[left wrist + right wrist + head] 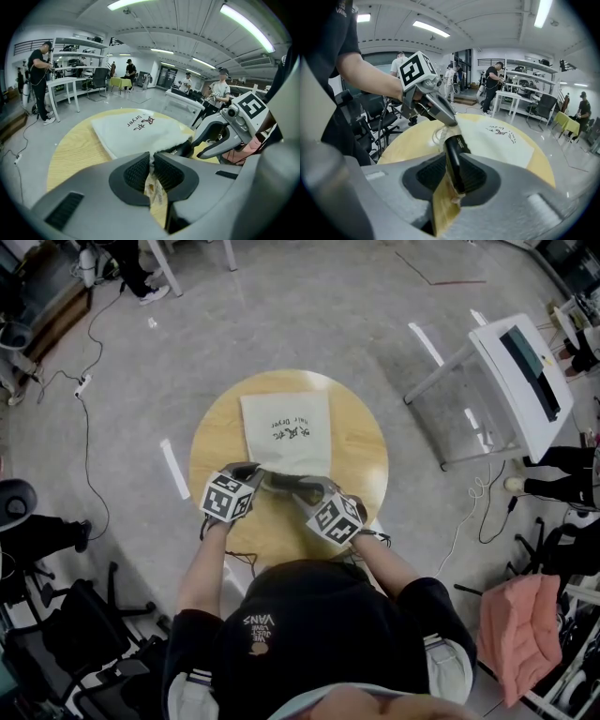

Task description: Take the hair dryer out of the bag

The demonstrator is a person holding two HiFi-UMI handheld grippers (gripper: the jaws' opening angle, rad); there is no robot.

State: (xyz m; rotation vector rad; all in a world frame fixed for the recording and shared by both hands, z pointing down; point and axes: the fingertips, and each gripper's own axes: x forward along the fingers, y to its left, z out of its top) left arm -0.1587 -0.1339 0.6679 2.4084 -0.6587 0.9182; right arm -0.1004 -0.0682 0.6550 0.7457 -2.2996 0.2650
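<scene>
1. Your left gripper (151, 161) is closed to a narrow gap on the near hem of the white hair dryer bag (136, 133). A fold of its cloth is pinched between the pads.
2. The bag lies flat on the round wooden bench (361, 465), print side up, stretching away ahead of both grippers.
3. The hair dryer (455, 147) pokes its black end out of the bag's mouth, just to the right of your left gripper and pointing back toward your right one.
4. Your right gripper (451, 176) is narrowly parted with that black end lying between its jaws. Bare wood shows between it and the left-hand pad, so it is not clamped.
5. The two grippers sit near each other at the bag's mouth, tips angled inward and down.
</scene>
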